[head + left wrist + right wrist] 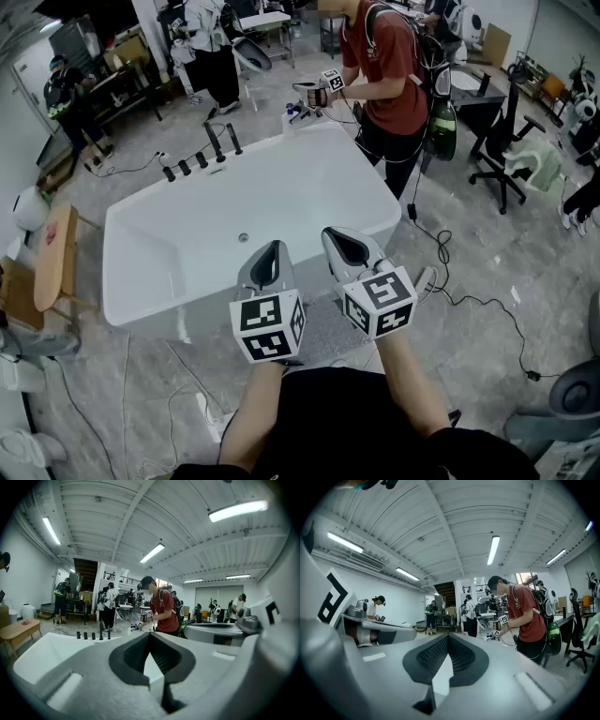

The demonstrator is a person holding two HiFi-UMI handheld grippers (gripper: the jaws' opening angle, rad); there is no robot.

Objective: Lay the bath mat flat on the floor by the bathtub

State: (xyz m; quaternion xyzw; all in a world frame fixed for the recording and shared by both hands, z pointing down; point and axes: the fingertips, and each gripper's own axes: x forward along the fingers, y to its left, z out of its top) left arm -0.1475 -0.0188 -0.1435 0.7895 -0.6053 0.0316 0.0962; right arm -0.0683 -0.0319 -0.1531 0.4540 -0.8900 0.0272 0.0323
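The white bathtub (187,272) fills the middle of the head view. Both grippers hang side by side over its near rim and point level across it. My left gripper (272,246) is shut, its dark pads meeting at the tip with nothing between them (150,633). My right gripper (339,234) is shut and empty too (448,635). Between and below the two marker cubes a grey speckled patch, which looks like the bath mat (323,330), lies on the floor against the tub's near side. The grippers and my arms hide most of it.
A person in a red shirt (394,66) stands at the tub's far side holding grippers. Black tap fittings (202,155) line the far left rim. A black cable (469,300) runs over the floor at right. A wooden bench (54,258) stands left, an office chair (506,141) right.
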